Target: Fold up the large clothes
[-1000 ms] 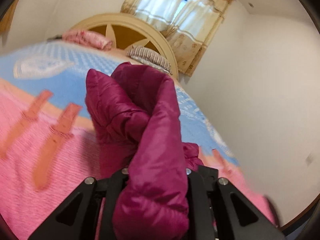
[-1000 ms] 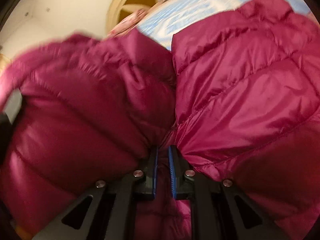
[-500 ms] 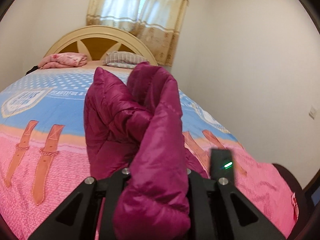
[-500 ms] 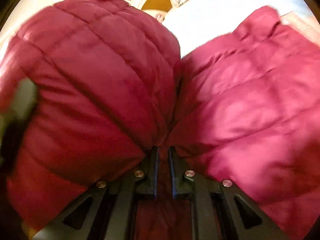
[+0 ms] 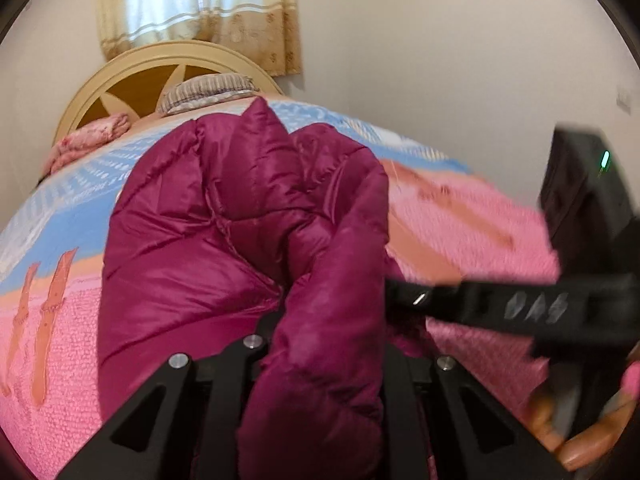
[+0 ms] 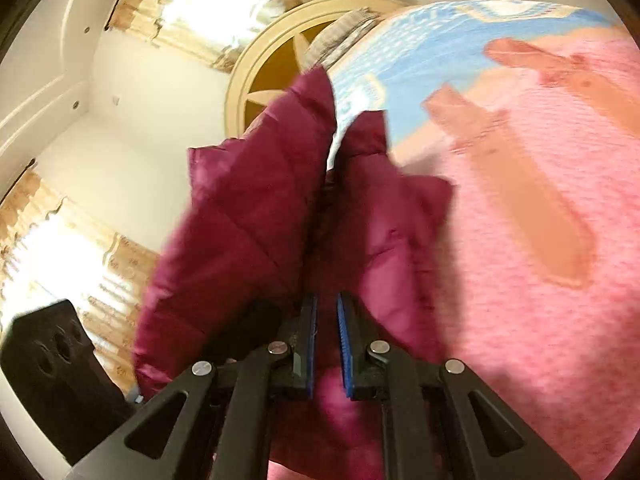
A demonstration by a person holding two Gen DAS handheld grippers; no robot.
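The bed (image 5: 472,216) wears a cover pink at the near end, with orange strap shapes, and blue with white print toward the cream arched headboard (image 5: 132,76). Against the headboard lie a striped pillow (image 5: 208,90) and, beside it, a pink floral bundle (image 5: 88,140). A magenta padded jacket (image 5: 224,232) hangs bunched over the pink part; whether it touches the cover cannot be told

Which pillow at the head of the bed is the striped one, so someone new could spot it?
Find the cream arched headboard under the curtained window. Two pillows lie at its foot; the striped pillow is the right-hand one, grey-and-white banded, unlike the pink floral pillow to its left.
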